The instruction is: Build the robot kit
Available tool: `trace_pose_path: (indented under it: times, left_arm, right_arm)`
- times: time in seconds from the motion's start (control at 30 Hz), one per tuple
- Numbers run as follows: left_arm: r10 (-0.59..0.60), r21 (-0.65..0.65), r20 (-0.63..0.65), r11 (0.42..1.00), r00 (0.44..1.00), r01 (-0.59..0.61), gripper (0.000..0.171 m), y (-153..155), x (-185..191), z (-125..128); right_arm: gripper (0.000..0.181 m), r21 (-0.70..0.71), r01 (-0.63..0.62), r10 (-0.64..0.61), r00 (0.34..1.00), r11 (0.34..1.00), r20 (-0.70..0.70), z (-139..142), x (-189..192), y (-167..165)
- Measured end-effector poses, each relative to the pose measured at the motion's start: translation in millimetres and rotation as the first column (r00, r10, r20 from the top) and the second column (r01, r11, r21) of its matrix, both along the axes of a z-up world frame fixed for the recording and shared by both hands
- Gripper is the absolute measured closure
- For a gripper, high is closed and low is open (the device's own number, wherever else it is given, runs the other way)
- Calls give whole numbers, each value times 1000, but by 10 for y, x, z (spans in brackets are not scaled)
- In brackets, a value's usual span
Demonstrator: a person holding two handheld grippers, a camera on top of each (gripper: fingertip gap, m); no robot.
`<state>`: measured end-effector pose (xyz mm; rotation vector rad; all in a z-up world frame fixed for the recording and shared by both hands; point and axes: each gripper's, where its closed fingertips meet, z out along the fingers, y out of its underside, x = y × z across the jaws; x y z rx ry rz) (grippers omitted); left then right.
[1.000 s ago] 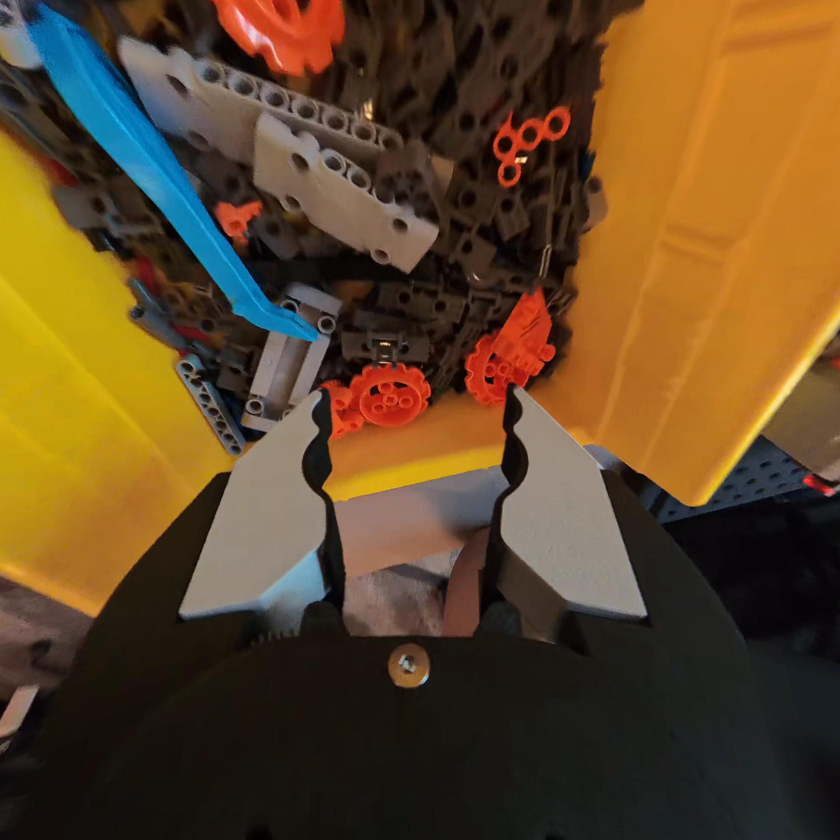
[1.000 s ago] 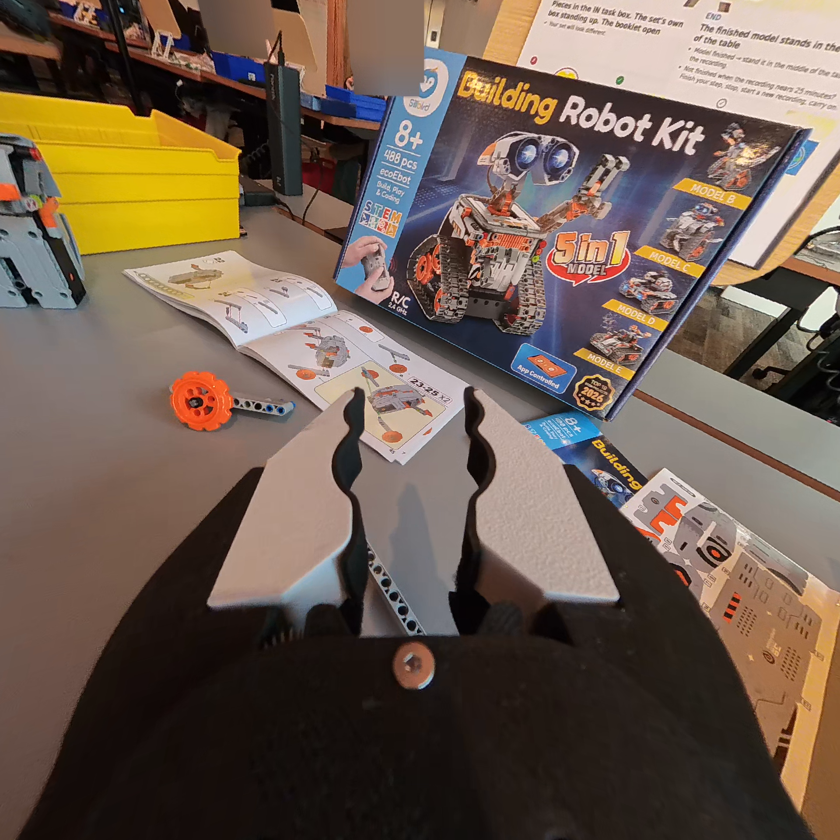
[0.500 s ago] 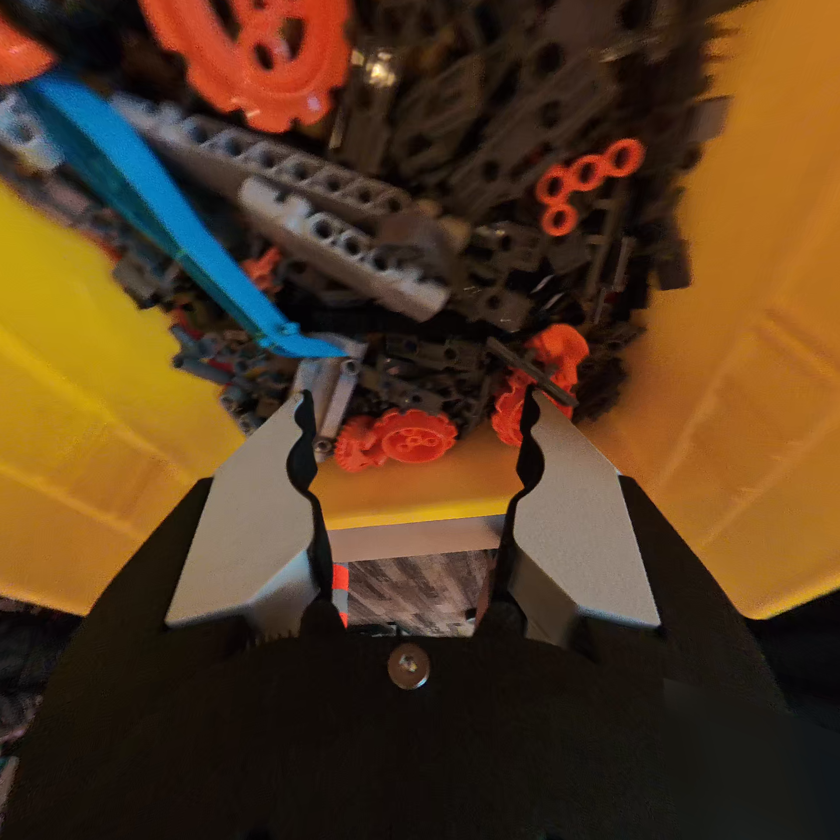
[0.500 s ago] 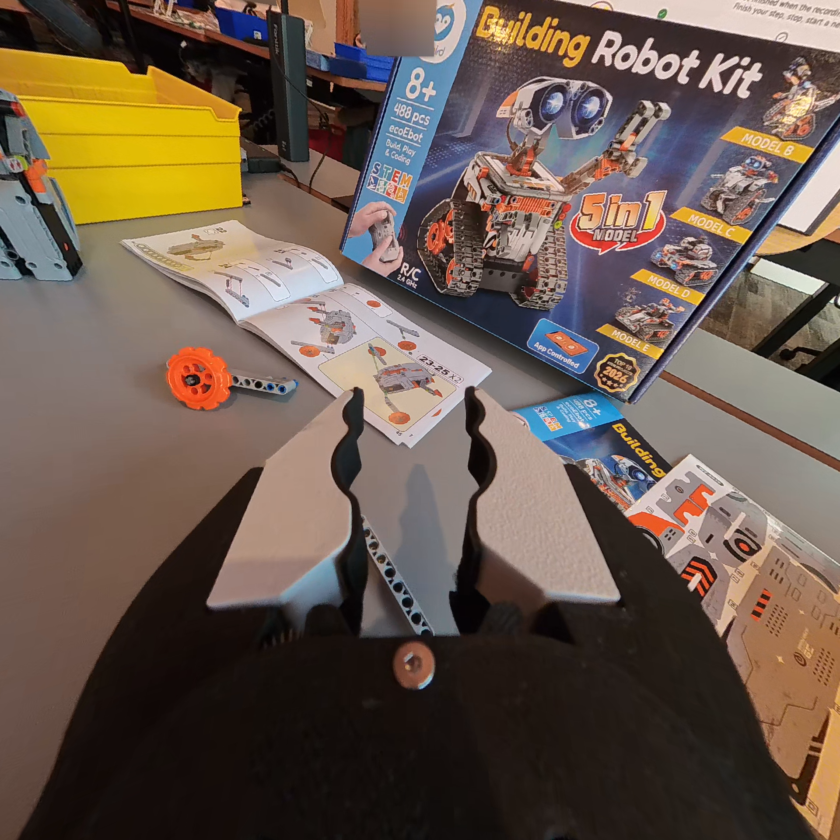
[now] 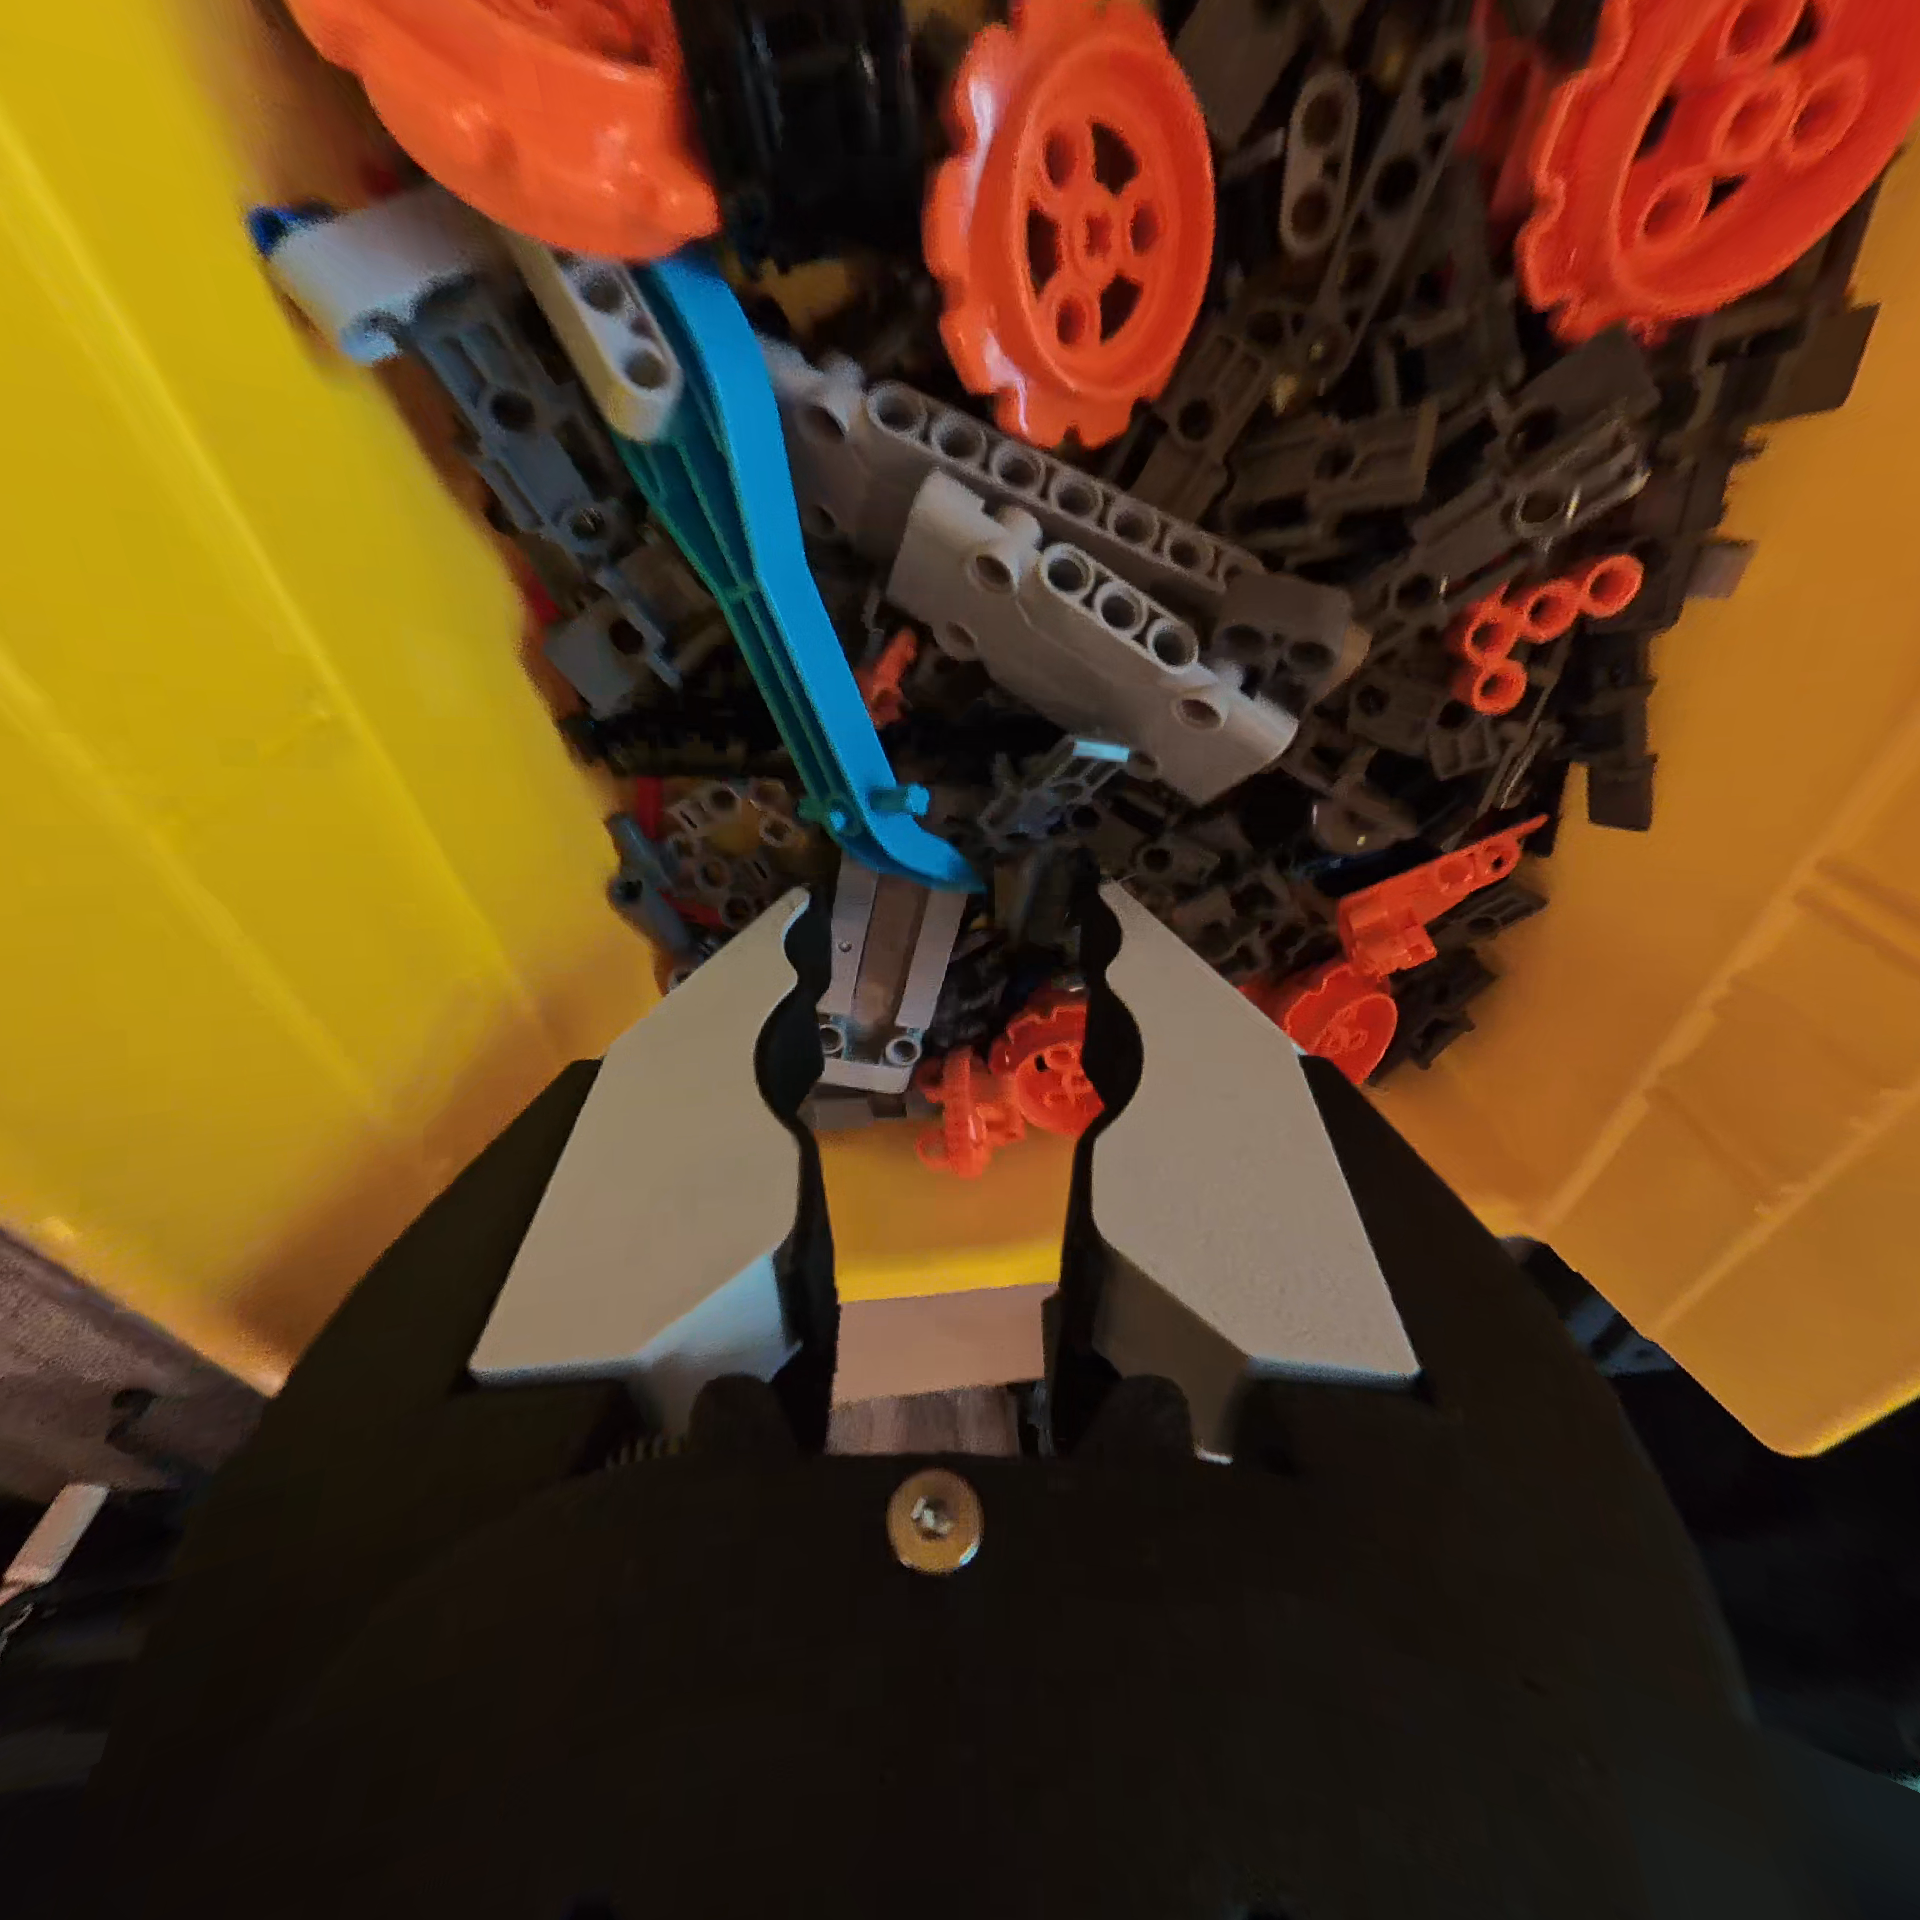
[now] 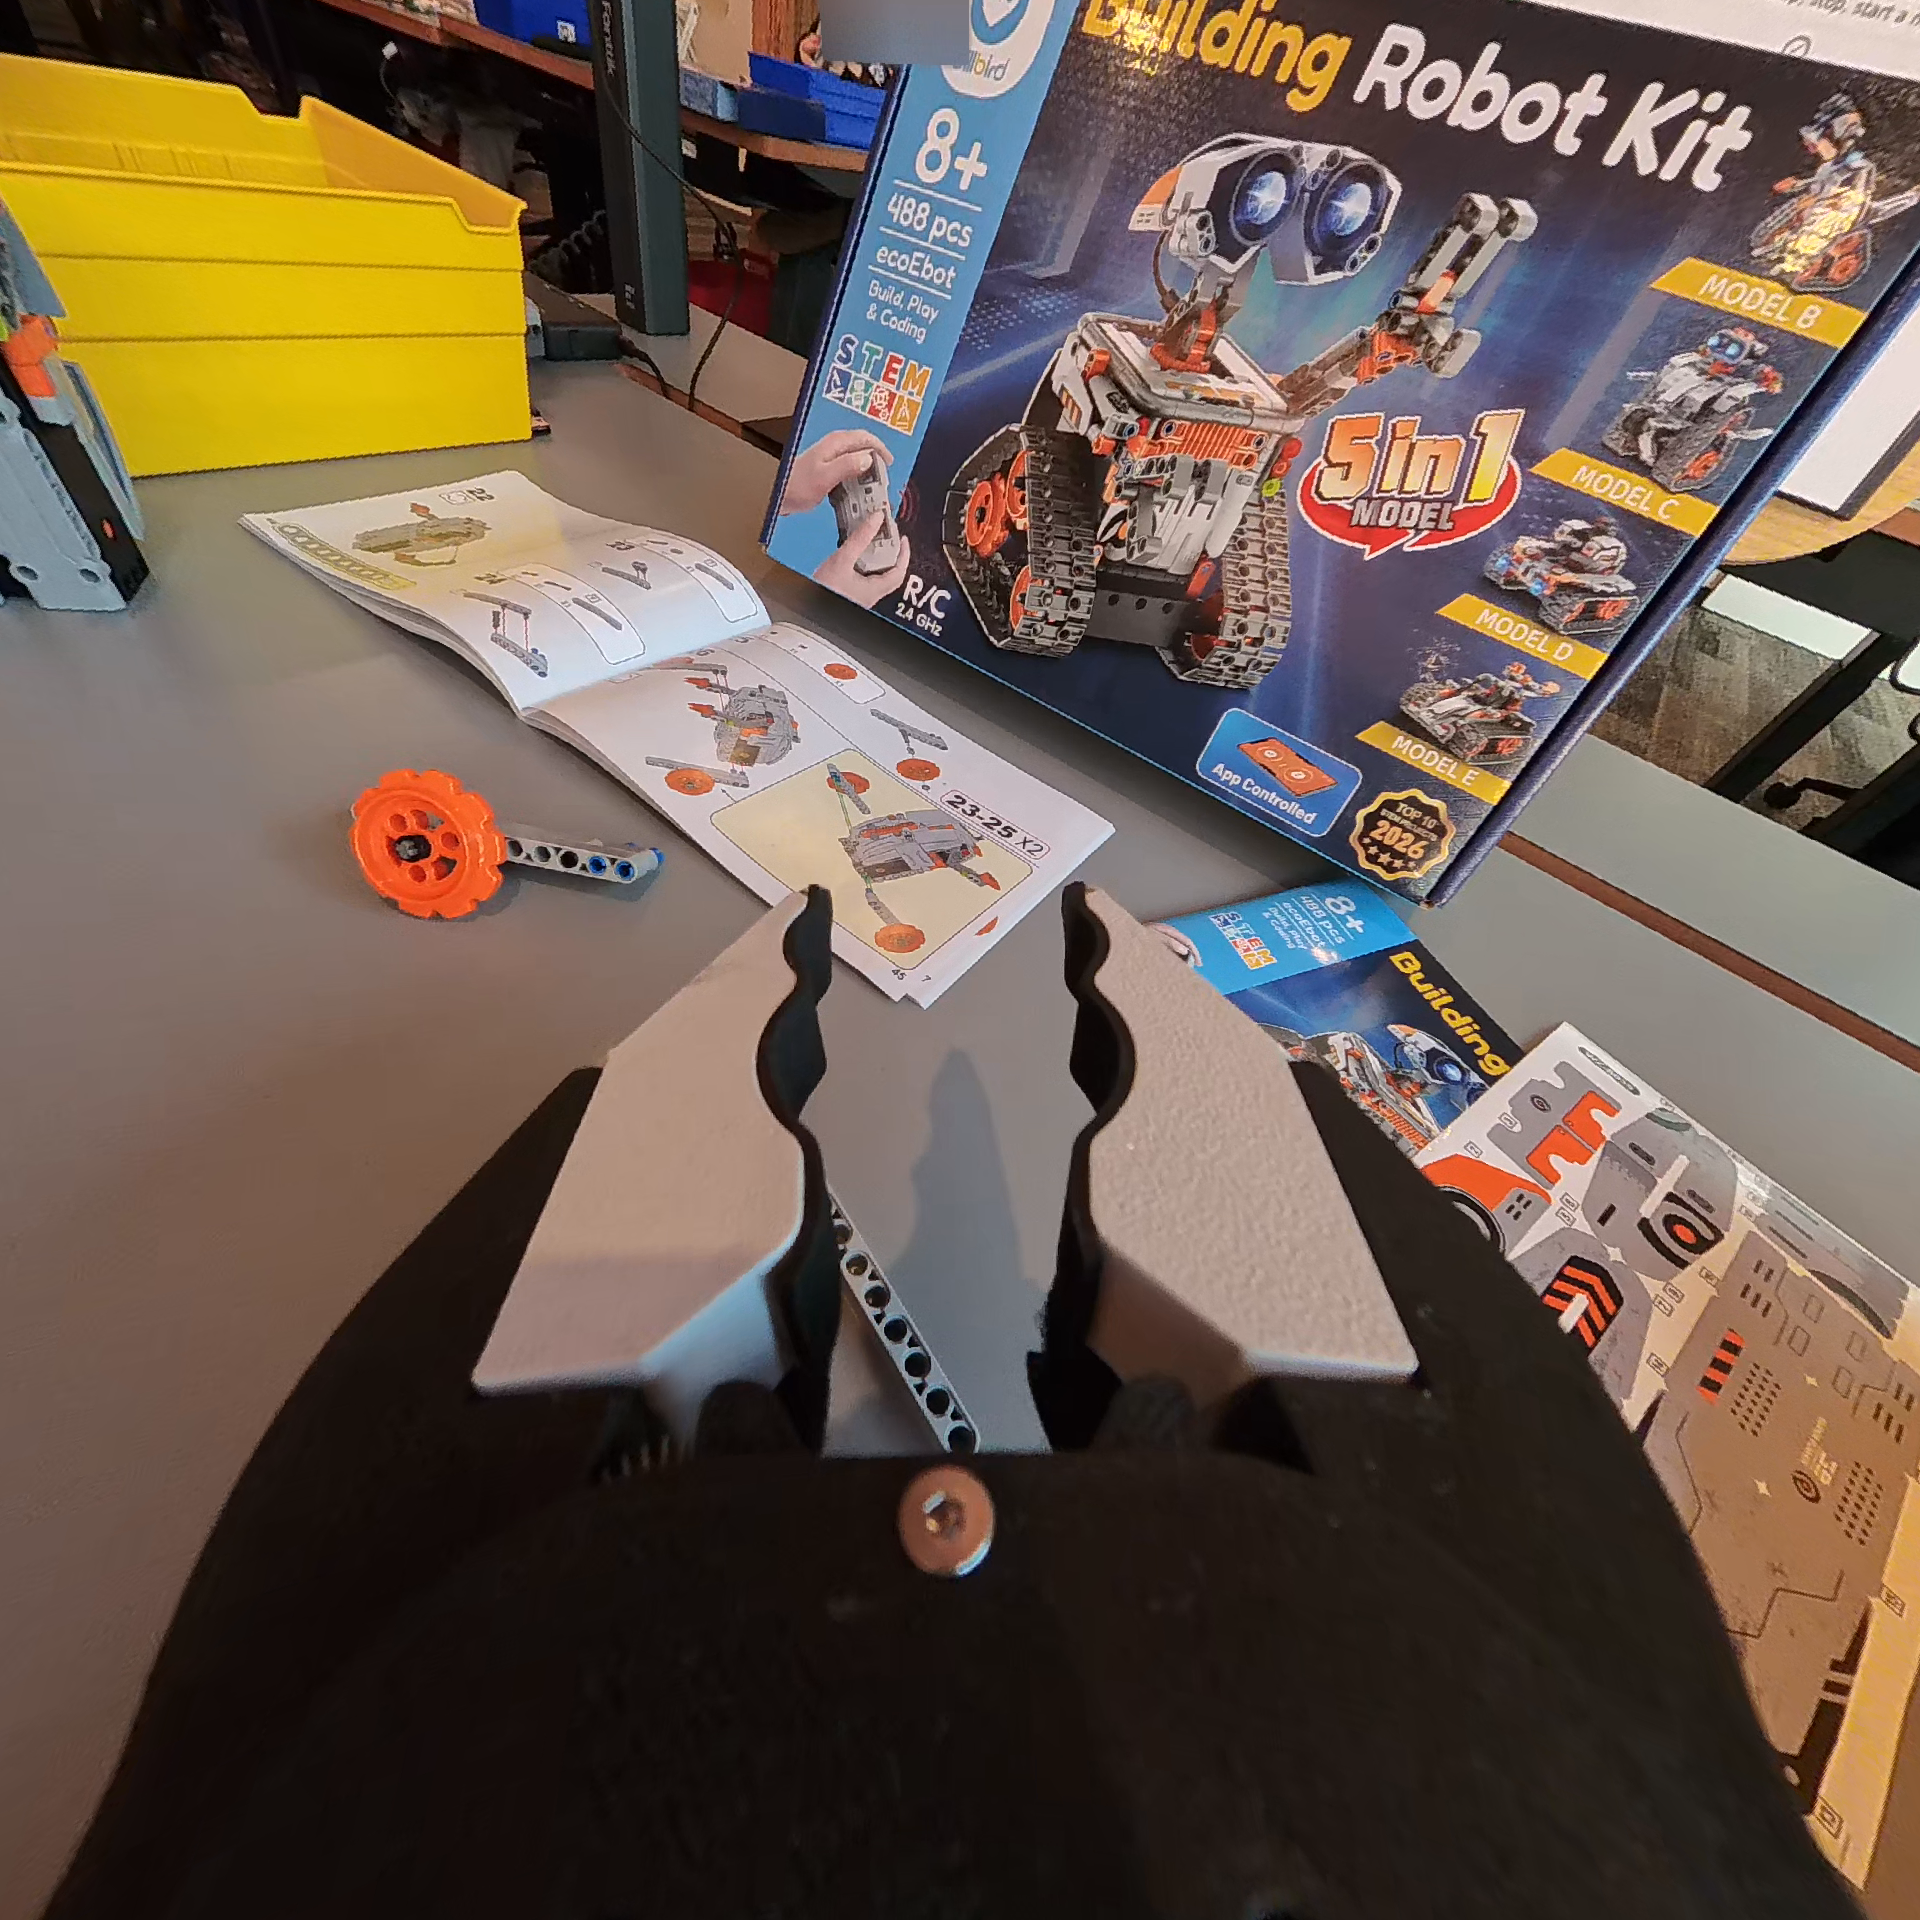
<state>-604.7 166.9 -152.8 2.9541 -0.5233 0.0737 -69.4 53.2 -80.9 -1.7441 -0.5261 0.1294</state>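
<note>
Since a second ago left gripper [image 5: 945,914] has pushed deeper into yellow bin [image 5: 260,727], tips now over the parts pile instead of at its near rim; right gripper [image 6: 940,909] has shifted slightly toward the box, jaws a bit wider. Left jaws stand open with a moderate gap, holding nothing; between the tips sit a small grey frame piece [image 5: 878,982] and the lower end of a blue lever [image 5: 758,582], which runs up-left across the pile. Small orange gears [image 5: 1023,1081] lie just beside the right finger's inner edge, touching or not, cannot tell. Farther in: long grey beams [image 5: 1081,603] lying diagonally, a big orange wheel [image 5: 1070,223] above them, another at the top right, dark links heaped all around. View is motion-blurred at the edges. Right jaws also open, empty, hovering over grey table [image 6: 208,1039]. A grey holed beam [image 6: 904,1340] lies on the table under the gap, partly hidden by the left finger. Ahead of the tips, open instruction booklet [image 6: 665,675]; left of it an orange wheel on a short grey beam [image 6: 431,842]. Kit box [image 6: 1299,416] stands upright behind, with a closed booklet [image 6: 1340,997] and sticker sheet [image 6: 1683,1299] lying at the right. Second yellow bin [image 6: 270,301] at far left, and a grey built piece [image 6: 52,488] at the left edge.
</note>
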Motion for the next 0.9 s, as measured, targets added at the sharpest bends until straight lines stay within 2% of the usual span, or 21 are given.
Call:
trace_pose_path:
  times: [0.13,0.17,0.2,0.27,0.3,0.33,0.4,0.5,0.53,0.57,0.63,0.77,0.9]
  left_arm:
    - [50,159,74,985,996,-61,147,370,50,83]
    - [64,180,100,980,993,-81,145,405,72,120]
    - [87,169,114,980,990,-106,135,362,85,159]
    - [100,120,114,986,988,-114,126,159,119,255]
    - [65,117,139,990,988,-81,125,77,198,310]
    - [11,116,186,993,982,-33,134,-3,322,361]
    - [-88,77,271,995,958,69,142,-198,558,411]
    - [-182,-92,357,969,916,229,161,-596,783,329]
    - [-195,-157,376,950,906,270,170,-717,817,289]
    - [-195,-213,387,932,901,293,171,-805,839,252]
    - [-180,-278,408,909,895,310,166,-857,880,180]
    - [-144,-297,418,911,897,285,153,-704,947,60]
    - [-152,-213,334,949,930,231,144,-446,862,4]
  right_arm:
    - [137,-11,0,0,1000,1000,4,-32,3,12]
    - [137,-14,0,0,1000,1000,7,-41,2,15]
    - [137,-16,0,0,1000,1000,11,-48,3,18]
    - [137,-18,2,-2,1000,1000,17,-58,9,22]
    - [137,-19,4,-3,1000,1000,18,-65,12,23]
    - [137,-24,4,-4,1000,1000,17,-77,14,25]
    - [138,-34,6,-5,1000,999,17,-104,17,26]
    - [137,-45,14,-12,1000,999,26,-143,35,30]
    - [138,-49,18,-16,999,999,31,-154,44,32]
    - [137,-51,22,-21,999,998,35,-162,54,32]
    - [137,-51,30,-28,999,998,36,-167,72,26]
    - [137,-50,46,-44,998,998,37,-172,112,18]
    - [137,-50,50,-48,998,997,42,-183,123,21]
